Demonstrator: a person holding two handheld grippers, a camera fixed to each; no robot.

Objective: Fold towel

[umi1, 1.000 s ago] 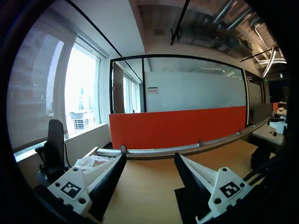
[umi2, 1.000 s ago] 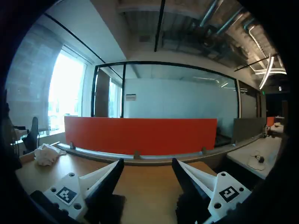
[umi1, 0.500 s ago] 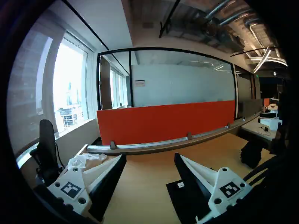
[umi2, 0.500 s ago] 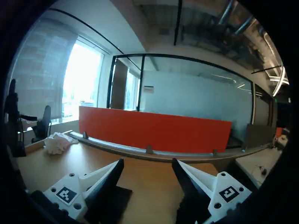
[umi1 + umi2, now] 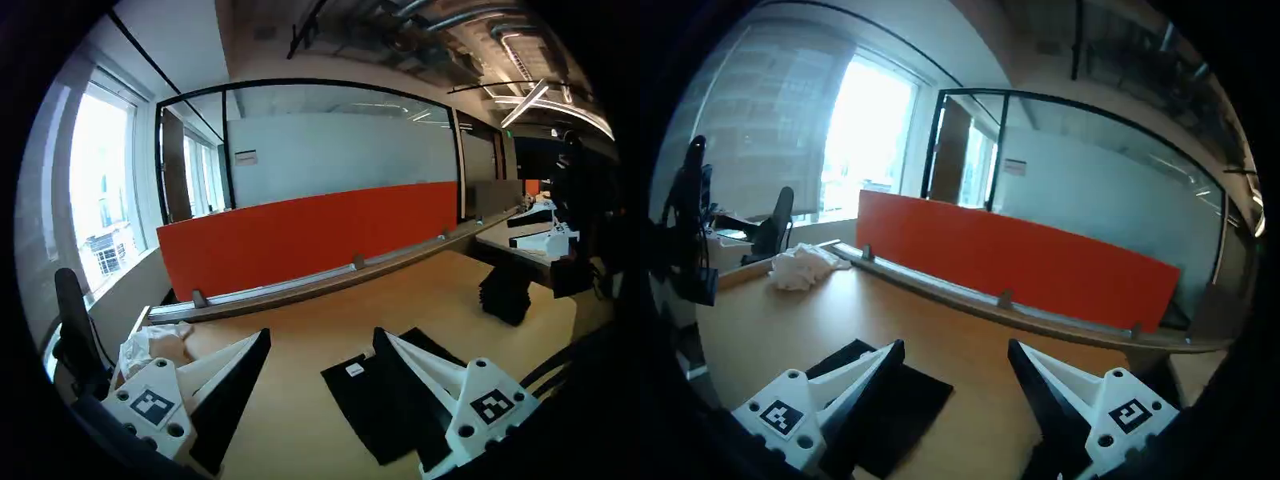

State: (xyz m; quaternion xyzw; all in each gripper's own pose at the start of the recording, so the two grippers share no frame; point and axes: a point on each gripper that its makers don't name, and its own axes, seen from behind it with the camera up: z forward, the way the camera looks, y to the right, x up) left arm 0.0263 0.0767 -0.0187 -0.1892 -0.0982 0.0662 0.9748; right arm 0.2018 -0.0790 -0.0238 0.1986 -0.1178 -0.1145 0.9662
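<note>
Black cloth: the towel (image 5: 370, 398) lies flat on the pale wood desk (image 5: 296, 400), lower centre of the left gripper view. A small white tag (image 5: 354, 369) sits near its upper-left corner. Its right part runs under that view's right-hand finger. The towel's visible left edge slants from the centre down toward the bottom of the frame. The far edge rises toward the right. Long axis cannot be told, too much is covered.

In the right gripper view the towel (image 5: 908, 398) sits lower left, one corner pointing toward the frame centre, partly behind the left-hand finger.

Left gripper (image 5: 320, 332): jaws spread wide, nothing between them, hanging above the desk. Right gripper (image 5: 954, 342): the same, spread and empty.

Stack of dark folded cloths (image 5: 504, 292) on the desk at right of the left gripper view, well apart from the towel. Crumpled white bundle (image 5: 804, 266) at the desk's far end, left of the right gripper view; lower left (image 5: 148, 348) in the left gripper view.

Orange partition (image 5: 312, 232) along the desk's back edge. Office chair (image 5: 778, 224) and bright window (image 5: 868, 144) beyond, upper left.
</note>
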